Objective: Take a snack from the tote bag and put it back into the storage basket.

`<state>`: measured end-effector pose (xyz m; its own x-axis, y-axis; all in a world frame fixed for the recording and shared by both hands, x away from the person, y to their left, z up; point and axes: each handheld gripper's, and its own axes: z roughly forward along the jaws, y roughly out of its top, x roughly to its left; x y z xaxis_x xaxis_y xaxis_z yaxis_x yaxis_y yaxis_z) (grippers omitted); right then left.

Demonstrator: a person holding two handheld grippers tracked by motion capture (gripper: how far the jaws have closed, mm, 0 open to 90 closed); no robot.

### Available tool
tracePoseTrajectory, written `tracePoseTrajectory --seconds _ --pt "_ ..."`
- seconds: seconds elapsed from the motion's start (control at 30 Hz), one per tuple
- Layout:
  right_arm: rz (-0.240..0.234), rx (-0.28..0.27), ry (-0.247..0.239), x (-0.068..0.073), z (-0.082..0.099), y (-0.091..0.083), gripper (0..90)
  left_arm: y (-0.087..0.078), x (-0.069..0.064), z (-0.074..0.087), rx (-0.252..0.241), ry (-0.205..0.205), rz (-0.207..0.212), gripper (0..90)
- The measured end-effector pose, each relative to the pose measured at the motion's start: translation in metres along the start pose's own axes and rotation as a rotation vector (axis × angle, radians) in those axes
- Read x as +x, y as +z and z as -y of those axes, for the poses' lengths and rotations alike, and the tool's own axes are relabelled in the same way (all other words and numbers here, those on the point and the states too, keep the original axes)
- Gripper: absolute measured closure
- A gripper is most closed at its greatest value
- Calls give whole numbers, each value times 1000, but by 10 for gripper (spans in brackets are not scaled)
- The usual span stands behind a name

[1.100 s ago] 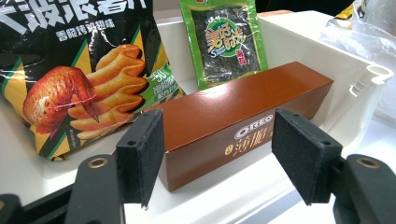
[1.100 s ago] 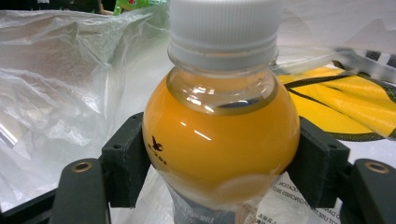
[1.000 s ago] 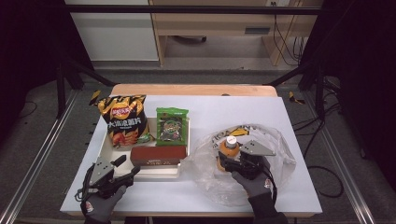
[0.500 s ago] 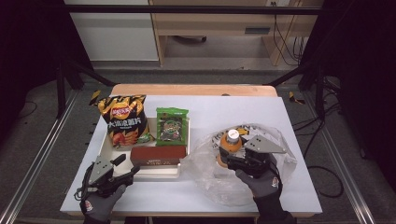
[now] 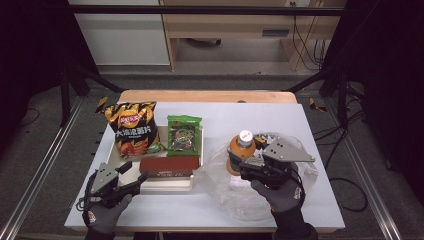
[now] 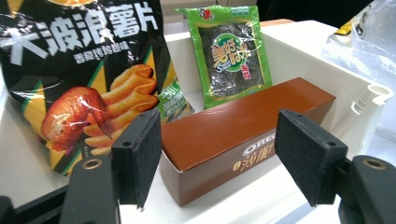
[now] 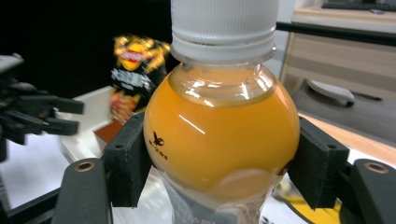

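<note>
Right gripper [image 5: 245, 165] is clamped on the orange juice bottle [image 5: 240, 152], pads squeezing its round shoulder just under the white cap [image 7: 224, 28]. Compared with a second ago the bottle has come up off the clear plastic bag [image 5: 235, 192] — it sat lower in the bag's crumple then, now it rides higher above it at the right side of the table [image 5: 280, 117]. Grip looks the same across frames, no slip visible.

Left gripper [image 5: 131, 176] rests at the near left, jaws apart and holding nothing; the brown cookie box [image 6: 243, 135] lies beyond and between them, not touched. Left hand [image 5: 102, 220] has barely shifted.

The white tray [image 5: 175, 185] holds the cookie box at its near edge, with the chip bag [image 5: 132, 130] and the green seaweed pack [image 5: 183, 135] leaning farther back.

Judgement: lift done, bottle freed from the bag — next likely a carry left toward the tray. The smooth, rounded bottle could slide in the pads if tilted.
</note>
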<state>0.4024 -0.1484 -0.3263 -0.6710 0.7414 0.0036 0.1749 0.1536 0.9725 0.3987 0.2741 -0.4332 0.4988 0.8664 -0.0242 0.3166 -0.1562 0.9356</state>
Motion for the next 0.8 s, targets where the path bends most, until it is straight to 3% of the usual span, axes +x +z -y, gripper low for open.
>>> tracePoseTrajectory --seconds 0.33,0.6,0.8 --pt "-64 -38 -44 25 -31 3 307 -4 5 -4 -16 -7 -10 310" --pt "-142 -43 -67 52 -45 25 307 -6 9 -4 -19 -16 -18 307" --pt "-197 -30 -68 74 -45 48 307 -9 14 -5 -27 -22 -28 303"
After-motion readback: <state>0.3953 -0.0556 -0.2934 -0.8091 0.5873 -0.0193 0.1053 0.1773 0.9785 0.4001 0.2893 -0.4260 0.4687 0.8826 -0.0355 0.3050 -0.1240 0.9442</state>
